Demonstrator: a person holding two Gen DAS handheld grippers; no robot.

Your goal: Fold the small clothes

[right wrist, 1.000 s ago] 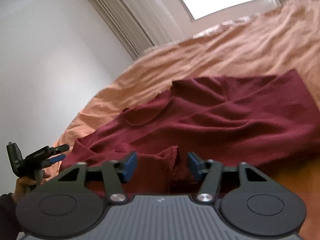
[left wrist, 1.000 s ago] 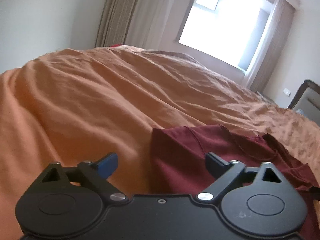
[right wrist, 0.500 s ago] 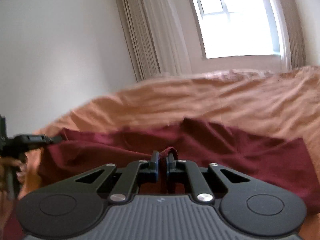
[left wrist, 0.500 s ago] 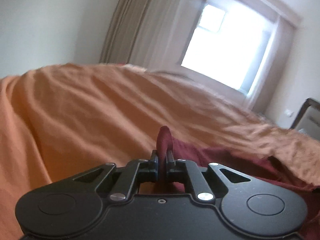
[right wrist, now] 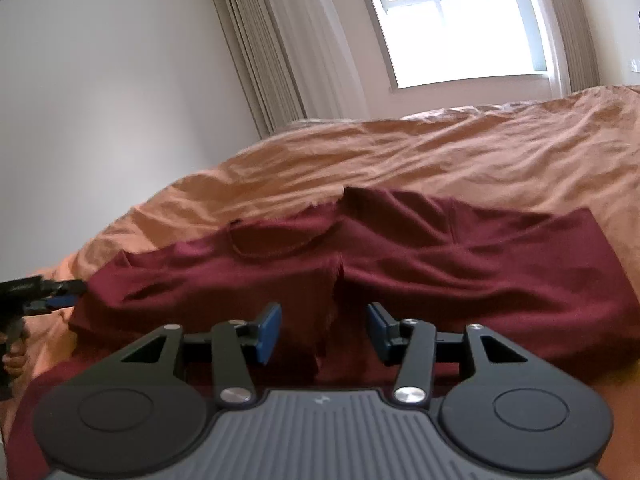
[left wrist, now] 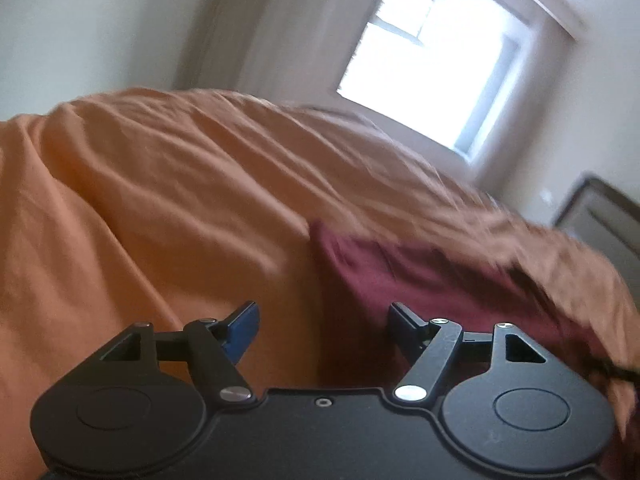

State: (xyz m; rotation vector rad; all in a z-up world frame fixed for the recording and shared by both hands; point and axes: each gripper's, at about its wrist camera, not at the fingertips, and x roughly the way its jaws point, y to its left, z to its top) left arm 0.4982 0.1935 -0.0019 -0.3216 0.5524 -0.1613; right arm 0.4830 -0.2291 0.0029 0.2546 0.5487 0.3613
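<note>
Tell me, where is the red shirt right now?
The maroon shirt lies spread on the orange bedsheet, just ahead of the open right hand-held gripper in the right wrist view.

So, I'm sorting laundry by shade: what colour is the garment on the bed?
Dark maroon garment, plain; clearest in the right wrist view.

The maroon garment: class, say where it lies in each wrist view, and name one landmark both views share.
Left wrist view: the maroon garment lies right of centre, beyond the open left gripper.
Right wrist view: it spans the middle, beyond the open right gripper.
Shared landmark: the bright window.
</note>
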